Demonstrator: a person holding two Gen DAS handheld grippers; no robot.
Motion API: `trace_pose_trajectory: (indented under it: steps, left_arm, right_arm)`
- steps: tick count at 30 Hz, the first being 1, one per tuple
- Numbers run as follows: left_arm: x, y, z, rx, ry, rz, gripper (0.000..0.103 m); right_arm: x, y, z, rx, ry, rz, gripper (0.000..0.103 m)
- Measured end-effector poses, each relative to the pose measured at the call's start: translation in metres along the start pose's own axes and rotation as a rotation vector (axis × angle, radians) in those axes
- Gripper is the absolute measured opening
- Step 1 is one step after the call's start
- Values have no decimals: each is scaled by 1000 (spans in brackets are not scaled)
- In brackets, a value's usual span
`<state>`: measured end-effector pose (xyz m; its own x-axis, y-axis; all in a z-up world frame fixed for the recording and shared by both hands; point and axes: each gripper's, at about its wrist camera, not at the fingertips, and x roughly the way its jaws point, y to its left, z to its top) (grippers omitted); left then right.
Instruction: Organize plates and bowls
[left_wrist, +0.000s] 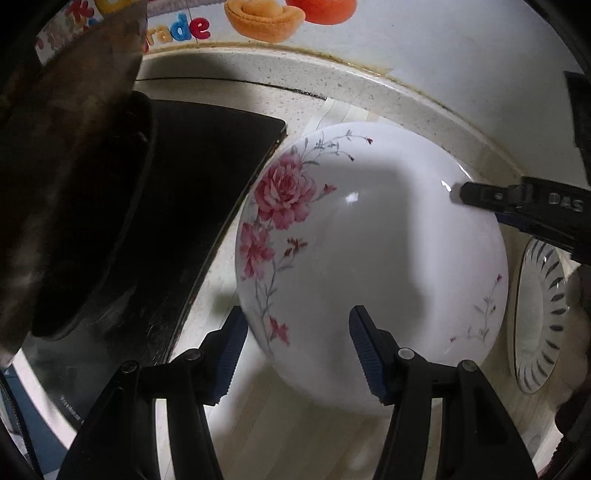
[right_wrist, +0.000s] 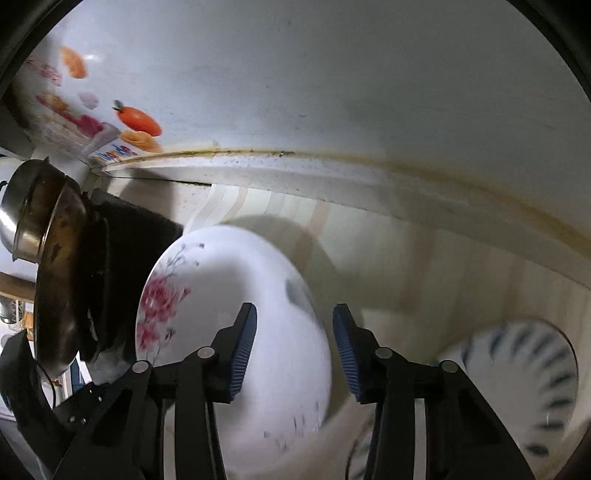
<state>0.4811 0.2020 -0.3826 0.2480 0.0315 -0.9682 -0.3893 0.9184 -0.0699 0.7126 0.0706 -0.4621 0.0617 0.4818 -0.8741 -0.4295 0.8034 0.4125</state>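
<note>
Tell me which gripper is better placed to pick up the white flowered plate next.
Left, probably. The left gripper already straddles the near rim of the white flowered plate with its jaws open, while the right gripper hangs empty off the far edge.

wall sticker (left_wrist: 177, 29) reads "rade"; right gripper (left_wrist: 517, 199) shows "das".

The large bowl (left_wrist: 369, 258) is white with pink roses and grey stems. The smaller plate (left_wrist: 535, 317) is white with dark radial strokes. The table (left_wrist: 369, 92) is speckled cream. The tongs' pads (left_wrist: 364, 350) are blue on black.
</note>
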Motion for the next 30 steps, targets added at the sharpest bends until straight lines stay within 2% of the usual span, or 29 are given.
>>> trace_pose_trajectory:
  steps: [4,7,15,24,30]
  left_arm:
    - [8,9,9,-28,-20,-17,48]
    - [8,12,10,-24,-28,-27,44]
    - [-9,13,-4,-11,-25,-70,44]
    - [-45,-11,-26,59,-30,-106,44]
    - [-88,-48,-71,144,-32,-136,44]
  right_arm:
    - [22,-2,11,-19,24,-28,25]
    - [26,-1,12,-26,17,-23,24]
    - [7,-13,-10,24,34,-22,24]
    - [-54,-27,-60,42,26,-18,24]
    - [-112,-43,-118,69,7,-2,24]
